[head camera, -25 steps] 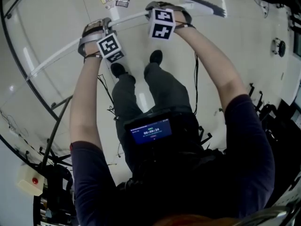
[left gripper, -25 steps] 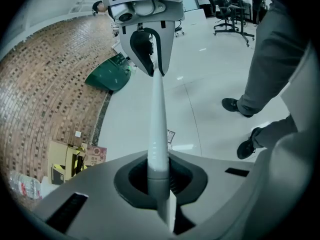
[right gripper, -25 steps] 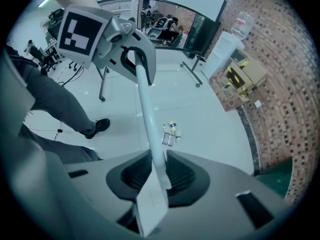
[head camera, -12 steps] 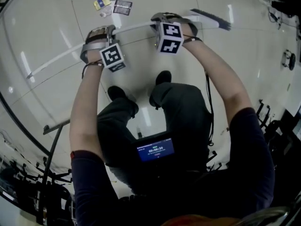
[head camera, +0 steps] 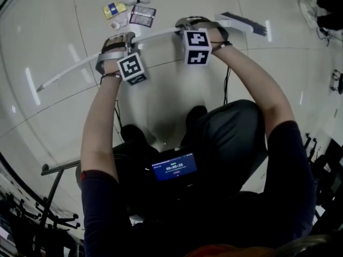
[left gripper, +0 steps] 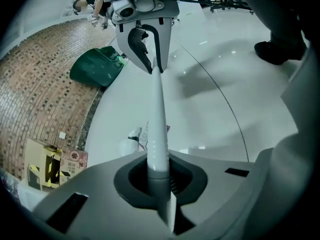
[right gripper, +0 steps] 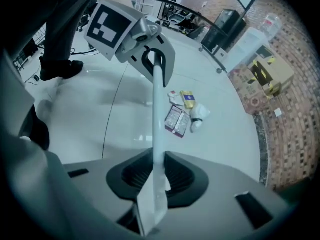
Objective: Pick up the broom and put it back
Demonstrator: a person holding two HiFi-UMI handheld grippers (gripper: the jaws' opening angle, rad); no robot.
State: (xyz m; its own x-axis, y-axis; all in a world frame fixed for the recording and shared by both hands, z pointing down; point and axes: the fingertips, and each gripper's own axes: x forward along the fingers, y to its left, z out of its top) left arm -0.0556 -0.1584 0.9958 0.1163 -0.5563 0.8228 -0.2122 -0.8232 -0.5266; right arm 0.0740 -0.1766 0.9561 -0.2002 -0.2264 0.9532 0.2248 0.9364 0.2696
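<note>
Two grippers: both hold the one broom, which lies roughly level across the person's front, low over the pale floor.
Left gripper: its jaws are together on the thin white handle, just on the person's side of the litter.
Right gripper: its jaws have just been closing with the handle between them where it widens. The pads look pressed on it, a little to the right of the litter.
Broom's place: the handle runs just on the near side of the litter, between it and the person's shoes. The brush head lies well to the right of the litter and the free end well to its left.
Contact with floor: I cannot tell whether any part of the broom rests on it yet.
Step in hand: judged, the person is crouched to set the broom down.
Doing it well: keep both ends at one height so neither the bristles nor the free end strikes first.
Line to hold: keep the handle on the near side of the litter so it does not settle on the packets.
Release: open the jaws only once the floor bears the broom, the brush-head side last.
Risk: the smooth, thin handle may roll in the left jaws.
</note>
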